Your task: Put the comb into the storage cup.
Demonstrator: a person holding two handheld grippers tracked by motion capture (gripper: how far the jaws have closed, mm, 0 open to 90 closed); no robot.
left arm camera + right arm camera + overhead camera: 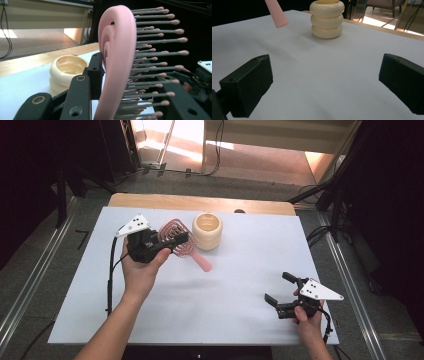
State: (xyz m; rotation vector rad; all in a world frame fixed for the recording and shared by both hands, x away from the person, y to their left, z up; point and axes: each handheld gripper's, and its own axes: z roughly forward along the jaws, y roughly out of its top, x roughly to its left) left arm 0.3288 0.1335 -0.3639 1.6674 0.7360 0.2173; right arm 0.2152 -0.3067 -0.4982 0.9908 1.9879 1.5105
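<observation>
Pink hairbrush [176, 238] clamped by its head in left gripper [167, 244], just beside cream cup [207, 231]; light, stiff plastic with springy bristles, best gripped across the frame; right gripper [280, 291] wide, empty.

L forearm enters from bottom-left of high view, reaches fwd over table. L hand [142, 265] wrapped round body of left gripper [172, 240], raised off surface, jaws pointing right/away, closed part-way w/ pads pressing on item between them. Grey plate on top, cable hangs down past wrist. R hand [307, 317] low at near-right corner, holds right gripper [276, 287] roughly level, jaws pointing left, spread wide, nothing between. Hands well apart.
</observation>
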